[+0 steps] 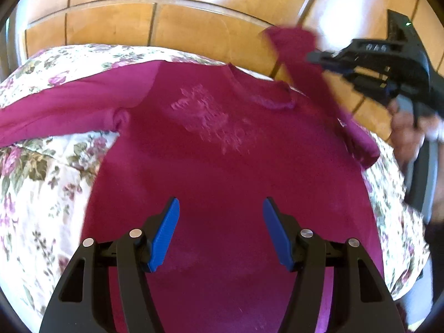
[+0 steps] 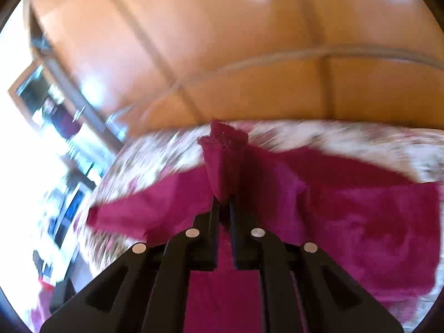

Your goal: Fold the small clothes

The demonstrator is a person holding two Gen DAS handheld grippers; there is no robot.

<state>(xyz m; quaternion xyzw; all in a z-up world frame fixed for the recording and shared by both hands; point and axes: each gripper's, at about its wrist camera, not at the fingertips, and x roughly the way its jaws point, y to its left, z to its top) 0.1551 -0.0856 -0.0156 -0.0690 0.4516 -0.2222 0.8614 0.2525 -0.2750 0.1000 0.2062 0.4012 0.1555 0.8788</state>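
Blue pads line the fingers [image 1: 166,233] of the left gripper [image 1: 221,231], which hangs with its jaws spread wide and nothing between them, above the lower body of a magenta long-sleeved shirt [image 1: 222,149]. The shirt lies flat, front up, on a floral bedcover [image 1: 41,166], its neckline pointing away from the left wrist camera and a pale, faded print across the chest. One sleeve stretches out flat to the left of that view, over the flowered cloth.

The other sleeve [image 1: 302,58] is lifted off the bed at the upper right of the left wrist view, rising toward the right gripper [image 1: 319,61], whose black body is held by a hand [image 1: 408,136] at the right edge. In the right wrist view, the right gripper [image 2: 224,198] stands with its jaws narrow, a slim gap between them, and the cuff end of the sleeve [image 2: 222,163] sits bunched right at the fingertips, sticking up past them. Whether the pads press on the cloth cannot be told: the picture is smeared with motion blur.

Beyond the bed edge rises a wall of glossy orange-brown wooden panels [image 1: 194,25], with bright glare patches on them.
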